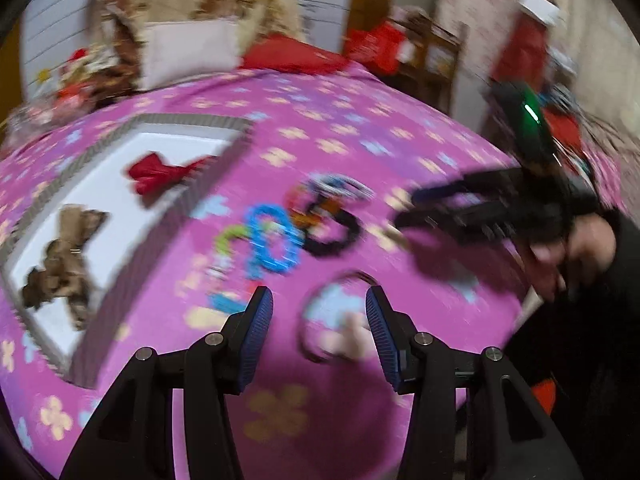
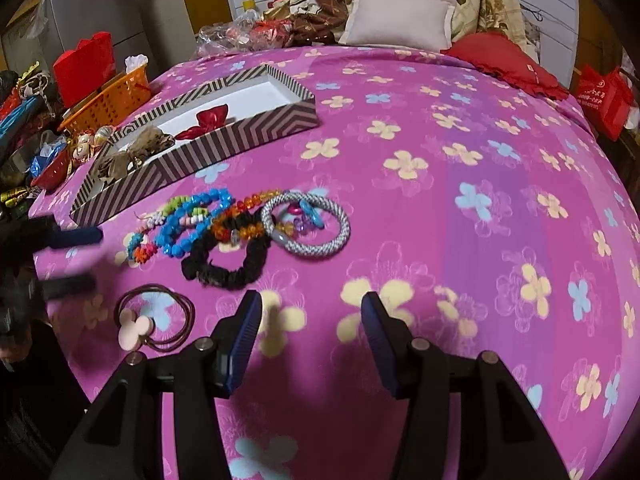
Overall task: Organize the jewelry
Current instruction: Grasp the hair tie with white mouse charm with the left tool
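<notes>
Pink floral bedspread: striped box upper left, awaiting bracelet pile at centre; left gripper and right gripper both released, empty.

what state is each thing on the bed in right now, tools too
left tool: open, empty, over the brown hair tie
right tool: open, empty
striped box: lid off, open at the top
red bow: lying in the box
brown bow: lying in the box
brown hair tie: flat on the bedspread, apart from the pile
black scrunchie: on the bedspread, in the pile
grey bangle: on the bedspread, in the pile
</notes>
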A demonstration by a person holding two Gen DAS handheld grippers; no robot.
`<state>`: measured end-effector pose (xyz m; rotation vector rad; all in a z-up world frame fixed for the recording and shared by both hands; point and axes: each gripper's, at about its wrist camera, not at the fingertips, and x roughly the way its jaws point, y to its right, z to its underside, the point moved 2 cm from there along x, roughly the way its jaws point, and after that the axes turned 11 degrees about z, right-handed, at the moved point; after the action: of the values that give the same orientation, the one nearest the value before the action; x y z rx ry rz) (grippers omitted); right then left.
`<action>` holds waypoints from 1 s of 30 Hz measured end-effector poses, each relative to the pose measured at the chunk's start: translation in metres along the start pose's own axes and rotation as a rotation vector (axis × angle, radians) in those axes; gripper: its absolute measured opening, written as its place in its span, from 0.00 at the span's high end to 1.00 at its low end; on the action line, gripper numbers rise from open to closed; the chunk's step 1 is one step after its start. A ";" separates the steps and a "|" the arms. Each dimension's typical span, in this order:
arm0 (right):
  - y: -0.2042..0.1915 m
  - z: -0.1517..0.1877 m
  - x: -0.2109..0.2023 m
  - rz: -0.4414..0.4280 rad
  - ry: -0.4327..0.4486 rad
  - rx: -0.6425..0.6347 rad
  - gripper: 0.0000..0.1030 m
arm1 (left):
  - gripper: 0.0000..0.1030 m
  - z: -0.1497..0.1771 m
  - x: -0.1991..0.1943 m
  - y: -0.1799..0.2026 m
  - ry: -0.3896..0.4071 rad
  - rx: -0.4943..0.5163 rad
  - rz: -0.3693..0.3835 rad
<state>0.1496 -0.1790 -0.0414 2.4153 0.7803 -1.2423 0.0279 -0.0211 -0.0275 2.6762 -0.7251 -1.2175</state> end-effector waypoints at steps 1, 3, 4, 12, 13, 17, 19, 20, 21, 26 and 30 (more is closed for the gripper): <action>0.000 0.001 -0.001 -0.004 0.002 0.001 0.47 | 0.73 0.003 0.003 0.005 -0.011 0.010 0.021; -0.001 0.003 -0.002 -0.010 0.003 -0.004 0.47 | 0.73 0.006 0.006 0.013 -0.025 0.030 0.028; -0.002 0.003 -0.003 -0.013 0.003 -0.009 0.47 | 0.73 0.007 0.008 0.016 -0.031 0.040 0.030; -0.013 0.005 -0.001 -0.023 -0.001 -0.056 0.47 | 0.73 0.016 0.032 0.019 -0.123 0.087 -0.055; -0.013 0.005 -0.001 -0.024 0.000 -0.057 0.47 | 0.73 0.018 0.035 0.020 -0.130 0.097 -0.058; -0.013 0.004 -0.002 -0.024 0.001 -0.053 0.47 | 0.73 0.018 0.037 0.022 -0.122 0.115 -0.055; -0.013 0.004 -0.002 -0.022 0.001 -0.054 0.47 | 0.73 0.018 0.037 0.021 -0.117 0.119 -0.056; -0.013 0.004 -0.002 -0.024 0.000 -0.053 0.47 | 0.74 0.017 0.037 0.021 -0.114 0.120 -0.056; -0.013 0.004 -0.002 -0.025 0.000 -0.052 0.47 | 0.75 0.018 0.038 0.022 -0.110 0.122 -0.057; -0.010 0.002 -0.002 -0.027 0.005 -0.042 0.47 | 0.87 0.015 0.038 0.020 -0.107 0.115 -0.053; -0.006 -0.001 -0.003 -0.032 0.018 -0.019 0.47 | 0.87 0.012 0.034 0.019 -0.094 0.105 -0.046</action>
<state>0.1451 -0.1753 -0.0385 2.4102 0.8359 -1.2214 0.0308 -0.0530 -0.0537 2.7495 -0.7651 -1.3612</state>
